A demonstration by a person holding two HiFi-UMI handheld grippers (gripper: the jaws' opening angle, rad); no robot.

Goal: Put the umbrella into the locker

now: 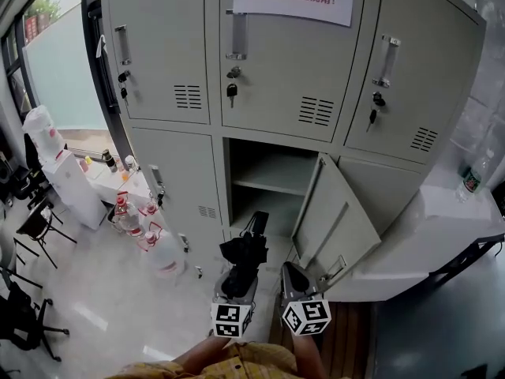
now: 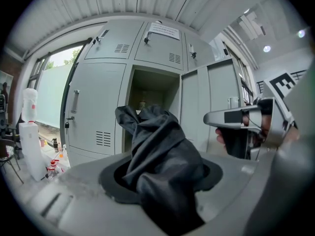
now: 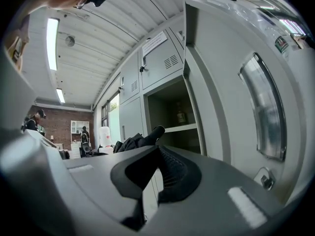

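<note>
left gripper (image 1: 237, 284): jaws are clamped partway shut on the black umbrella (image 1: 246, 247)
right gripper (image 1: 295, 276): jaws are pressed together, nothing's gripped
umbrella: held mid-frame, pointed at the open locker compartment (image 1: 272, 181)

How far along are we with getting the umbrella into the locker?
Done: the locker door stands open and the left claw is shut on the folded black umbrella. In hand: the umbrella points at the open compartment, apparently not inside yet. Left: push it in and let go. The right claw holds nothing.
</note>
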